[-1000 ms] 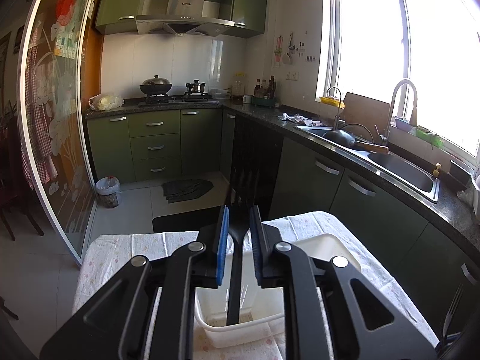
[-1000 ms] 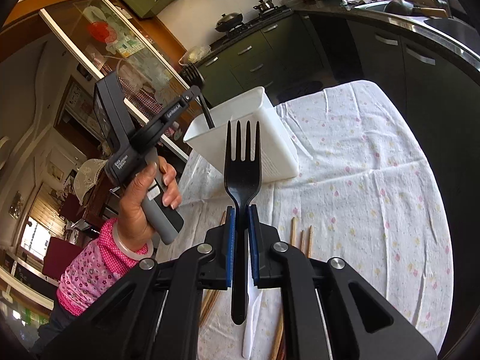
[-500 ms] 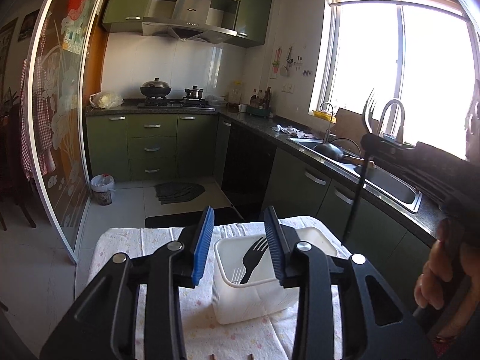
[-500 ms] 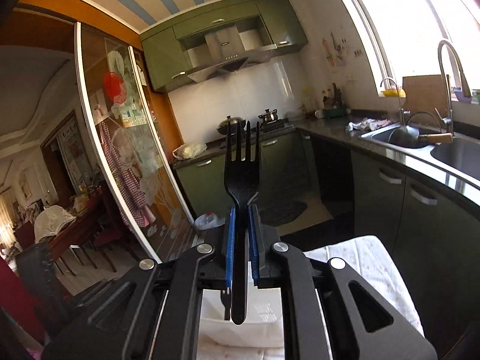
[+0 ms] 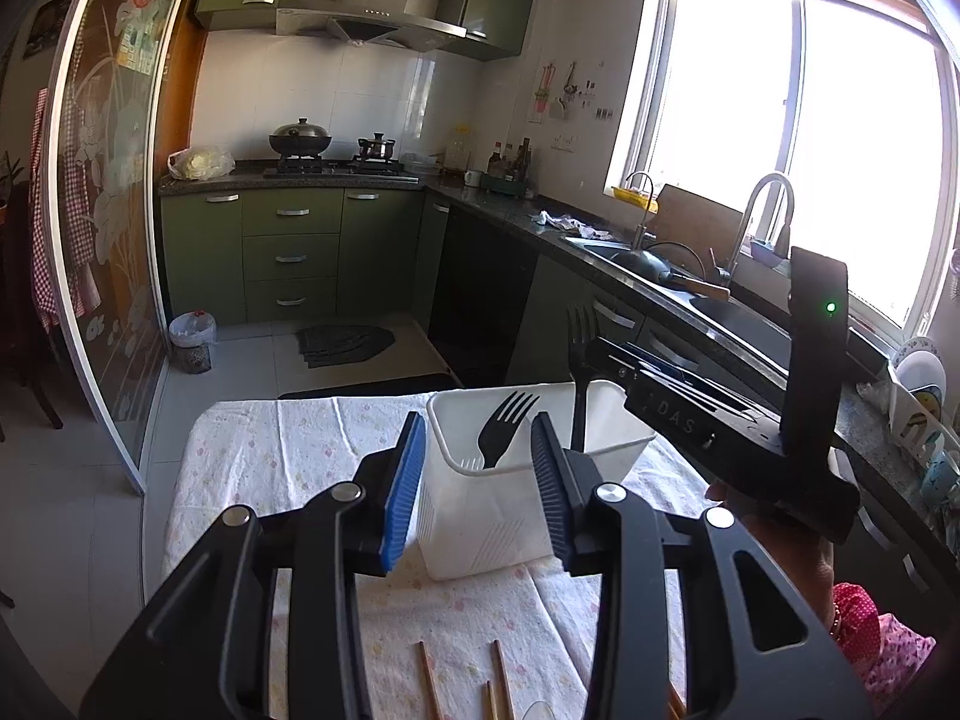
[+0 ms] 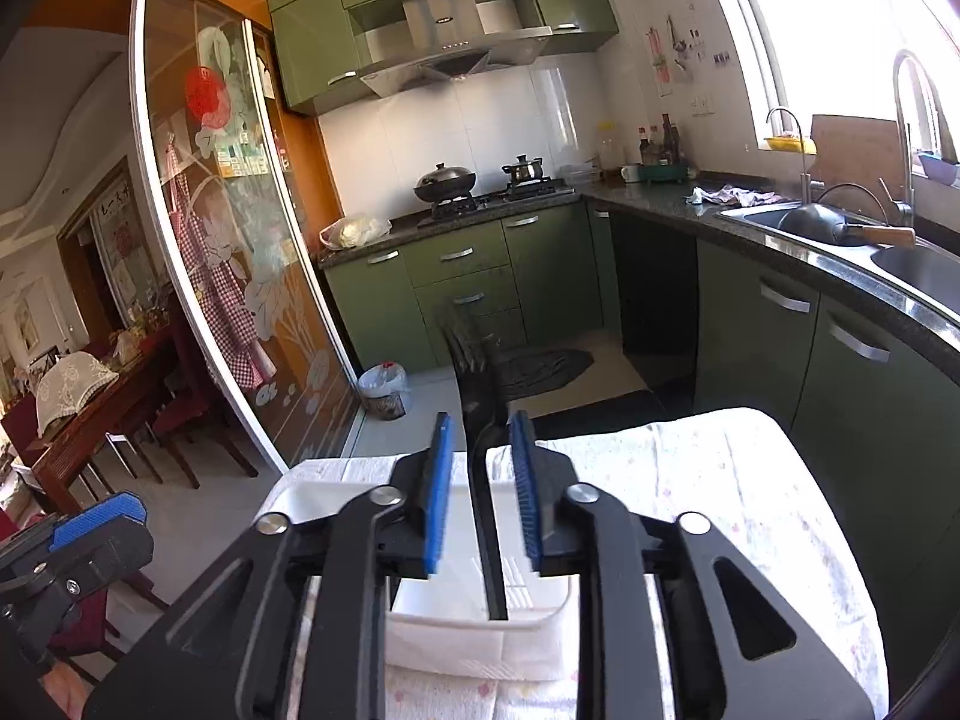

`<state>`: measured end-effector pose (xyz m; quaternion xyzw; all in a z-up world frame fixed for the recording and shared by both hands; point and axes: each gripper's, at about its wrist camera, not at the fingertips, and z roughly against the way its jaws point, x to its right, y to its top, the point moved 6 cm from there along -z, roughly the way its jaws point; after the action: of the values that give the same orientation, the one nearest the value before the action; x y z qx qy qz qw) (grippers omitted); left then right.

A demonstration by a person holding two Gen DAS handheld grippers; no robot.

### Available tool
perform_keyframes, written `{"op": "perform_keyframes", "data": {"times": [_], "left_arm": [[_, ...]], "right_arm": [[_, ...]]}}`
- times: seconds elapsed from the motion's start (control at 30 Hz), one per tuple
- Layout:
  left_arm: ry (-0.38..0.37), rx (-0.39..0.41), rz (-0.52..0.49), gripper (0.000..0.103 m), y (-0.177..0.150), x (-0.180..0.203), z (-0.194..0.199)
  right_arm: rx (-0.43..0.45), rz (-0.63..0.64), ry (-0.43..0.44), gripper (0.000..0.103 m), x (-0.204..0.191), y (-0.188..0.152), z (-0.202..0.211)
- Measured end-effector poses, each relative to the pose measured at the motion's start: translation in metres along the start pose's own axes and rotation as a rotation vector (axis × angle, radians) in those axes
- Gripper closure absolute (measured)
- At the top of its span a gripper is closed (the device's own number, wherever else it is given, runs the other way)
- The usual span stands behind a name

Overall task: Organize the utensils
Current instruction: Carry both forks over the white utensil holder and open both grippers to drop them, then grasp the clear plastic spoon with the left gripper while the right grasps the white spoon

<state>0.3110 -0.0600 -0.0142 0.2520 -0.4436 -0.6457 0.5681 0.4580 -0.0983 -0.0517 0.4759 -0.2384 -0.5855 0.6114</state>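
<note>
At the centre of the right wrist view, a black plastic fork (image 6: 480, 456) is being released above the white rectangular plastic bin (image 6: 480, 618), the right tongs (image 6: 478, 489) now parted around it after clamping it half a second ago. The left tongs (image 5: 478, 483) are being held wide and empty, with another black fork (image 5: 503, 425) already lying inside the bin.

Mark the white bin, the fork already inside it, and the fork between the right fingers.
white bin (image 5: 480, 531): left wrist view, front wall.
fork in the bin (image 5: 503, 427): left wrist view, head.
second fork (image 6: 483, 504): right wrist view, handle.
</note>
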Motion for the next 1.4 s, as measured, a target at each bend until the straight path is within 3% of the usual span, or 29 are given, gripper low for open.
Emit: {"op": "perform_keyframes", "data": {"times": [0.23, 0.33, 0.53, 0.63, 1.03, 1.2, 1.33, 1.4], "left_arm": [[0.004, -0.167, -0.038, 0.066, -0.034, 0.015, -0.004], [0.018, -0.325, -0.082, 0.066, -0.069, 0.024, -0.01], [-0.039, -0.722, -0.059, 0.068, -0.151, 0.037, -0.028], [-0.039, -0.831, -0.053, 0.074, -0.18, 0.041, -0.029], [0.007, -0.947, -0.076, 0.075, -0.206, 0.057, -0.041], [0.019, -0.965, -0.071, 0.081, -0.211, 0.055, -0.047], [0.022, -0.963, -0.062, 0.094, -0.209, 0.052, -0.049], [0.017, -0.964, -0.057, 0.094, -0.208, 0.048, -0.049]], "right_arm": [[-0.043, -0.014, -0.025, 0.074, 0.004, -0.015, 0.044], [-0.126, -0.008, -0.047, 0.074, 0.01, -0.03, 0.063], [-0.27, -0.024, -0.029, 0.074, 0.025, -0.063, 0.086], [-0.318, -0.035, -0.009, 0.074, 0.03, -0.076, 0.093], [-0.387, -0.008, 0.034, 0.074, 0.022, -0.088, 0.117], [-0.441, 0.003, 0.046, 0.073, 0.019, -0.094, 0.121], [-0.515, 0.04, 0.048, 0.064, 0.013, -0.108, 0.122], [-0.568, 0.069, 0.042, 0.064, 0.008, -0.121, 0.121]]}}
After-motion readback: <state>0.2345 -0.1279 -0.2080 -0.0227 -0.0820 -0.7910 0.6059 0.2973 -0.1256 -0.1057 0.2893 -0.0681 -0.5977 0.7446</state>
